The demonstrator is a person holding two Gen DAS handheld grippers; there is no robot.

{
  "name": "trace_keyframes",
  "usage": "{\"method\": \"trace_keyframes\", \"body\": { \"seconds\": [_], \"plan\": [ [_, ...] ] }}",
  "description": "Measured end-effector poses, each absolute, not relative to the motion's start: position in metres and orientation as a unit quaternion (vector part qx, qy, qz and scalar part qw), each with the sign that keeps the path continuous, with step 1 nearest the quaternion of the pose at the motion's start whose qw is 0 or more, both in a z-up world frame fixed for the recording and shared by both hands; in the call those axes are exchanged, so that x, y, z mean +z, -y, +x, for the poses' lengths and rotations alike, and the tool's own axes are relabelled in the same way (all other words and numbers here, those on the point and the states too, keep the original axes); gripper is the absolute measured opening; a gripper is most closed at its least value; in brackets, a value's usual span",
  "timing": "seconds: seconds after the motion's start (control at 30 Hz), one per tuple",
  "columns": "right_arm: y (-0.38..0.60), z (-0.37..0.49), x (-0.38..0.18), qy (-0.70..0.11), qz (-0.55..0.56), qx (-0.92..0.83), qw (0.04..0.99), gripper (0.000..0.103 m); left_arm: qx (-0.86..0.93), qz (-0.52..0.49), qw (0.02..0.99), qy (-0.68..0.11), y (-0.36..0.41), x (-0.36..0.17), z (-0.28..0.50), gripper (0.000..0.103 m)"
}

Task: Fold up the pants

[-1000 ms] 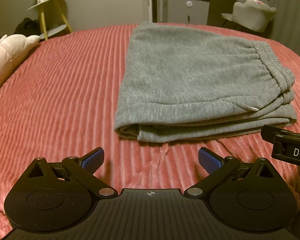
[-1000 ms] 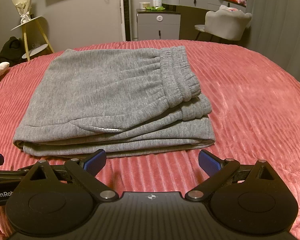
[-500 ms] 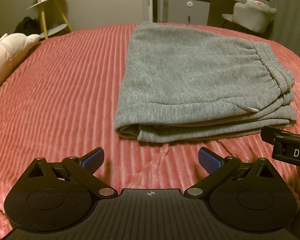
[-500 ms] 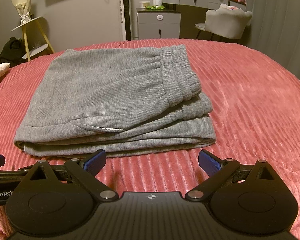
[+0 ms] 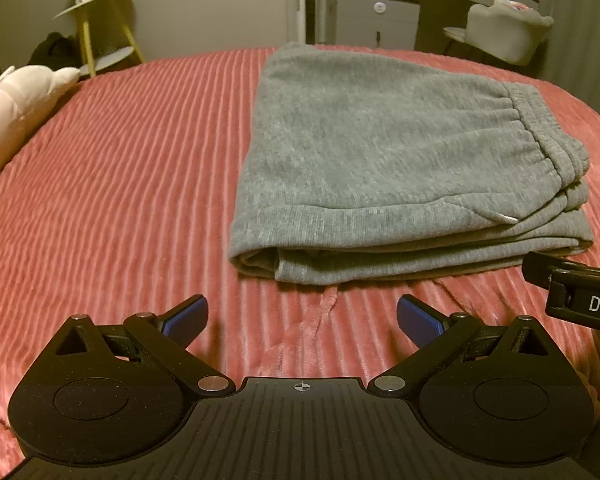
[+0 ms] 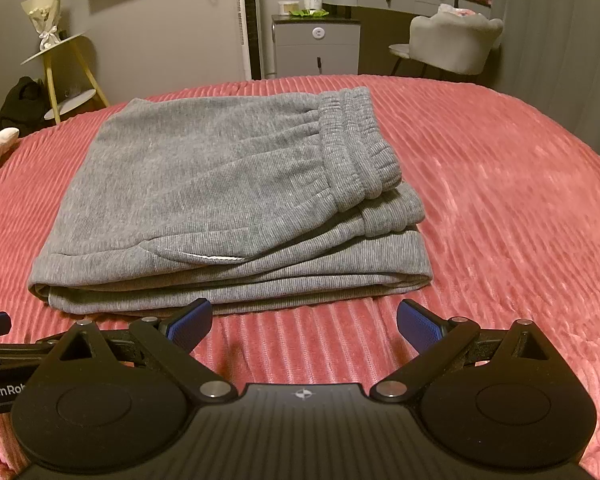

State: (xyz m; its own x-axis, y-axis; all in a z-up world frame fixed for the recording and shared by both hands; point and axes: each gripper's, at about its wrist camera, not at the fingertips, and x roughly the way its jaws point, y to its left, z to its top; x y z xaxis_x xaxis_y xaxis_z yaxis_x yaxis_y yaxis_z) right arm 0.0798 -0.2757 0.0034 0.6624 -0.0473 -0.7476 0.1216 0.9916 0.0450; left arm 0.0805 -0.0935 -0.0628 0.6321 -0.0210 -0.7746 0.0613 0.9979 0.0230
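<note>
Right now the pants [image 6: 228,200] lie as a folded grey stack on the pink bedspread [image 6: 500,208], straight ahead of both my grippers and apart from them, with a strip of bare ribbed cover between my fingertips and the near edge. That near edge, where the layers show, runs left to right across my view, so the long side of the bundle faces me; the elastic waistband [image 6: 356,148] sits on top at the right end, the rounded fold at the left end. My right gripper [image 6: 304,322] is centred on the stack and looks slightly nearer to it; my left gripper [image 5: 302,318] points at the left corner of the pants [image 5: 400,168], most of the cloth lying to its right. Both sets of blue pads are spread wide with nothing between them. I judge the folding is finished or nearly so; any further move would be a reach forward to the near edge. Compared with a second ago almost nothing differs: same spread, same gap, only a slight shift in framing
</note>
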Motion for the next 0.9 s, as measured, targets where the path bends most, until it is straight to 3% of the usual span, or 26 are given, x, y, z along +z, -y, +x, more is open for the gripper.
{"method": "trace_keyframes", "body": {
  "seconds": [0.9],
  "plan": [
    [0.2762,0.0794,0.0022,-0.411,0.047,-0.046,0.909,0.099,-0.027,0.029,0.907,-0.42,0.095,-0.0628,0.0802,0.103]
  ]
}}
